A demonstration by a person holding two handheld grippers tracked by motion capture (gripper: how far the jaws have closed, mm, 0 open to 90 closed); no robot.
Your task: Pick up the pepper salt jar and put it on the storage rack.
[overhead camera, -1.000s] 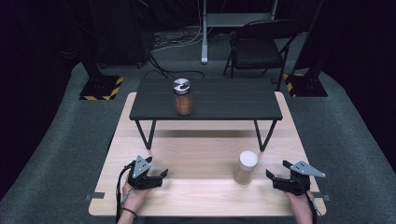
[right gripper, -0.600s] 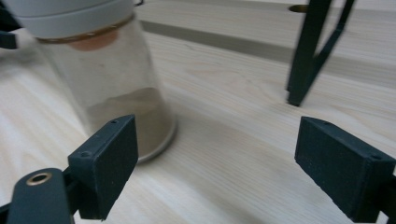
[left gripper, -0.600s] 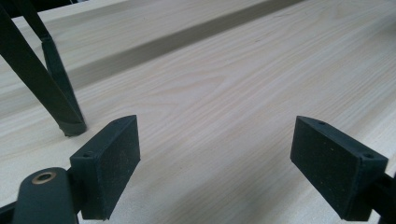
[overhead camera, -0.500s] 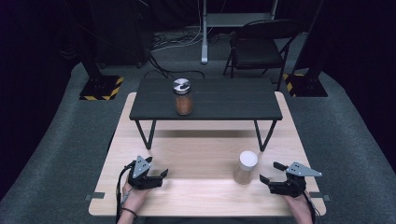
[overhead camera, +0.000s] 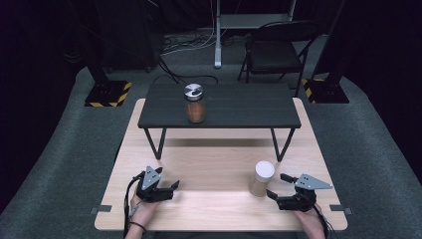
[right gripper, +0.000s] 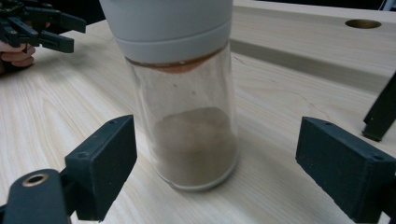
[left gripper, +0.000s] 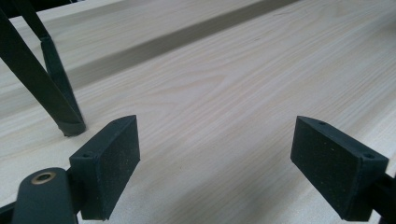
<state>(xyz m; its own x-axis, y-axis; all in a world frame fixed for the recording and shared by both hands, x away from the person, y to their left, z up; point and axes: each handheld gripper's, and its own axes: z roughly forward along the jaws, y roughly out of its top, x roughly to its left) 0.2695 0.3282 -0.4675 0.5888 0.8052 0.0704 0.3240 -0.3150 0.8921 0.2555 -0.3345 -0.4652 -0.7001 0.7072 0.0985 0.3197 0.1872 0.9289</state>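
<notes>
A glass jar with a white lid (overhead camera: pixel 262 178) and brown powder in its lower part stands on the wooden table (overhead camera: pixel 214 164) at the front right. My right gripper (overhead camera: pixel 277 185) is open just to its right and points at it. In the right gripper view the jar (right gripper: pixel 182 93) stands close ahead between the lines of the two pads, untouched. My left gripper (overhead camera: pixel 171 186) lies at the front left, open, with bare wood between its pads (left gripper: pixel 112 158). A second jar with a silver lid (overhead camera: pixel 194 103) and orange-brown contents stands on the low black table (overhead camera: pixel 239 107).
The low black table stands across the far half of the wooden table on thin slanted legs (left gripper: pixel 56 93); one leg foot (right gripper: pixel 380 116) is near the white-lidded jar. A round hole (right gripper: pixel 363 23) is in the wood farther off. A black chair (overhead camera: pixel 276 50) stands on the floor behind.
My right gripper has edged a little left, closer to the white-lidded jar. The left gripper and both jars have stayed where they were.
</notes>
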